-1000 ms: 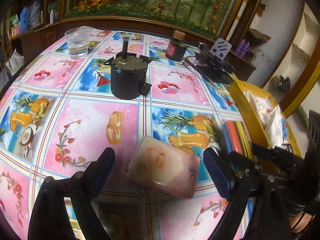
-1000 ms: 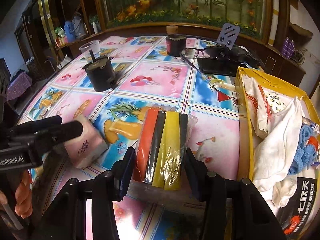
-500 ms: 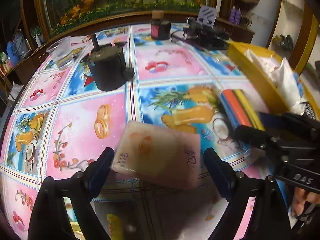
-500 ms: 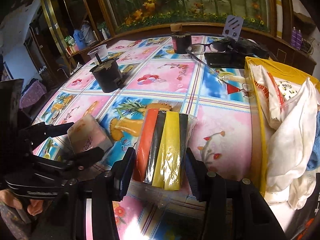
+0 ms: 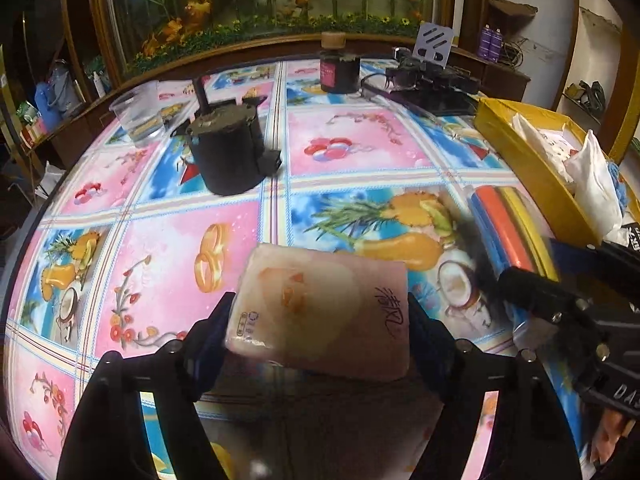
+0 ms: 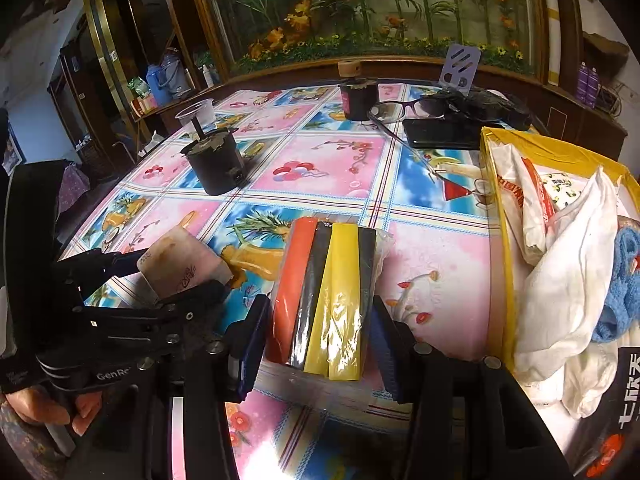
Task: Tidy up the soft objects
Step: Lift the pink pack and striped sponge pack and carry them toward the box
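Note:
My left gripper (image 5: 320, 320) is shut on a pink tissue pack (image 5: 320, 312) and holds it lifted above the table; the pack also shows in the right wrist view (image 6: 180, 264). My right gripper (image 6: 320, 328) is shut on a plastic-wrapped pack of orange, black and yellow sponges (image 6: 328, 296), which rests on the table near its front edge; the pack also shows in the left wrist view (image 5: 508, 228). A yellow box (image 6: 500, 216) at the right holds white cloths (image 6: 572, 272) and a blue towel (image 6: 624, 280).
A black cylindrical motor (image 5: 228, 152), a clear plastic cup (image 5: 138, 114), a dark jar (image 5: 338, 68), glasses (image 6: 400, 110) and a black phone (image 6: 444, 134) stand on the patterned tablecloth (image 5: 352, 148). A wooden cabinet with flowers runs along the back.
My left gripper closed on the tissue pack and lifted it off the table, swinging to face the back. The right gripper stays around the sponge pack.

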`<move>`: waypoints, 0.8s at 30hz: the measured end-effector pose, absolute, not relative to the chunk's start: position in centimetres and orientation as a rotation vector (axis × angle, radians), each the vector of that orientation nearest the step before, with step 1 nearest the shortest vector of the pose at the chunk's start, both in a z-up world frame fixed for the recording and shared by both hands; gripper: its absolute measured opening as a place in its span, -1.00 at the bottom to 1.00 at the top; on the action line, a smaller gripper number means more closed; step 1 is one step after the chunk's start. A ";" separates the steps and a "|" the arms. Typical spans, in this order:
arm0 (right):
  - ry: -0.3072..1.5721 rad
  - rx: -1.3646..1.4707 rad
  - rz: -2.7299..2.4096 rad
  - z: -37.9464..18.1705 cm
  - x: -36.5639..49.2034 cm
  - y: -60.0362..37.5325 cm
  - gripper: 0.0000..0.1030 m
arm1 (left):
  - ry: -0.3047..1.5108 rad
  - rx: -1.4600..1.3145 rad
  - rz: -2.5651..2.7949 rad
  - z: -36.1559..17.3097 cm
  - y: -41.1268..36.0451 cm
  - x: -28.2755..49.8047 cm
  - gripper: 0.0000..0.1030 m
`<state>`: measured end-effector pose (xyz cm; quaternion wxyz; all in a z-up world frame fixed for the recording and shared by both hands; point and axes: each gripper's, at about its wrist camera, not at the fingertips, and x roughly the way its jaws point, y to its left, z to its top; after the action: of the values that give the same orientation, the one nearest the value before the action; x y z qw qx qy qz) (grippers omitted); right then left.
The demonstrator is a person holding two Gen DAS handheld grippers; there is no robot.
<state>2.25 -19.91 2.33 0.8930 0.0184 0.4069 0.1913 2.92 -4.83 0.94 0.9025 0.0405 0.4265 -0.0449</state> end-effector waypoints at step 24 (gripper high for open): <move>0.730 0.142 0.313 4.5 2.0 -22.8 0.01 | 0.717 0.120 0.017 3.1 -7.4 2.8 0.51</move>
<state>1.96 -22.83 4.51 0.9197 0.0689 0.3551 0.1523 2.77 -7.40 3.05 0.9346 0.0584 0.3507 0.0085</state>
